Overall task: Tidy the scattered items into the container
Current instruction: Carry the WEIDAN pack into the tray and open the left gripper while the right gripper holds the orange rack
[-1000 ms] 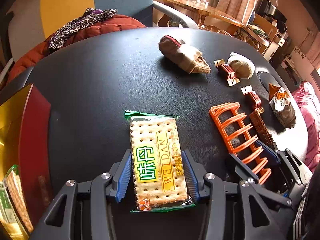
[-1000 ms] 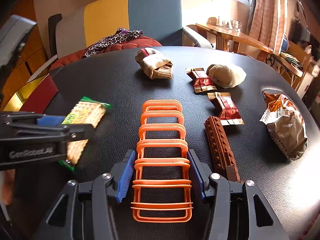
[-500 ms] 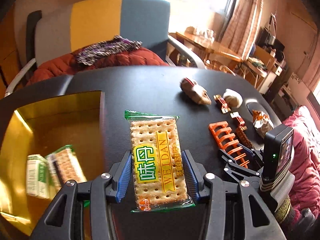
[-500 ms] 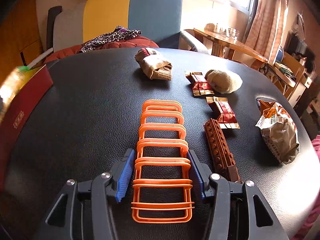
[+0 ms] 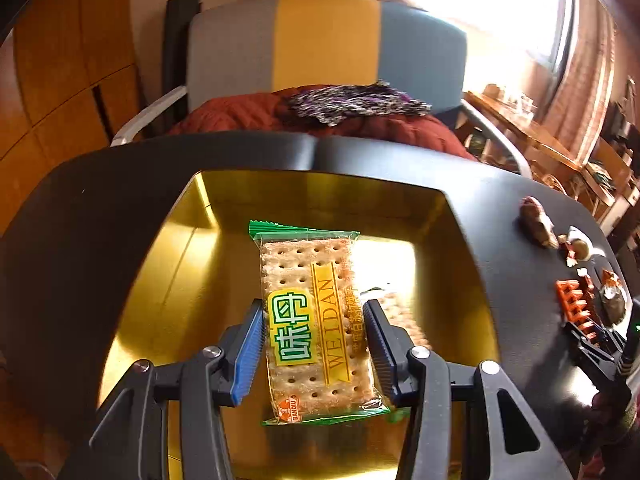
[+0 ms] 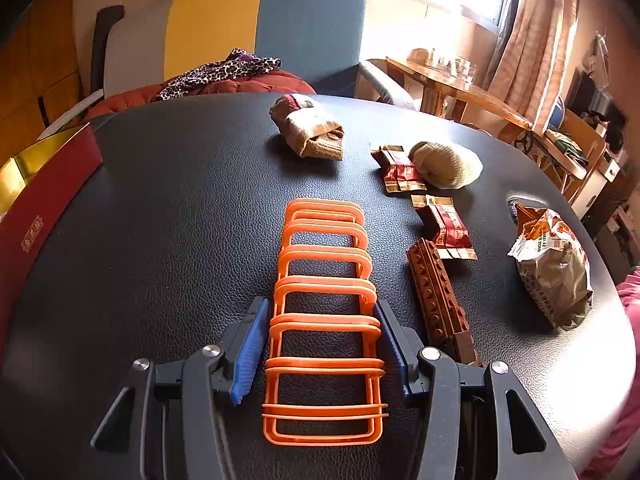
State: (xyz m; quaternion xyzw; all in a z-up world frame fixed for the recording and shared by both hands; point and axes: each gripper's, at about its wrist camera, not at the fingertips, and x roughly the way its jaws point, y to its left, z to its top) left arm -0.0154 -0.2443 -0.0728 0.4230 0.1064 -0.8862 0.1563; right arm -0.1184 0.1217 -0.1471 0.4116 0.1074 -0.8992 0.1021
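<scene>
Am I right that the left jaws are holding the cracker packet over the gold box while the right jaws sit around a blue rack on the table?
Not quite: the rack is orange, not blue, as the right wrist view shows. The rest holds: the left gripper holds the cracker packet over the gold box, and the right gripper sits around the rack on the table.

The cracker packet (image 5: 316,320) hangs above the open container (image 5: 320,188), which sits at the table's (image 6: 160,208) left end before the chair (image 6: 280,24). Another packet (image 5: 400,316), seemingly crackers, lies inside beneath it. The rack (image 6: 324,320) lies mid-table; right of it the brick strip (image 6: 440,300), two sachets (image 6: 444,228), then a crumpled bag (image 6: 556,268). Behind lie two rolled socks (image 6: 312,128).
</scene>
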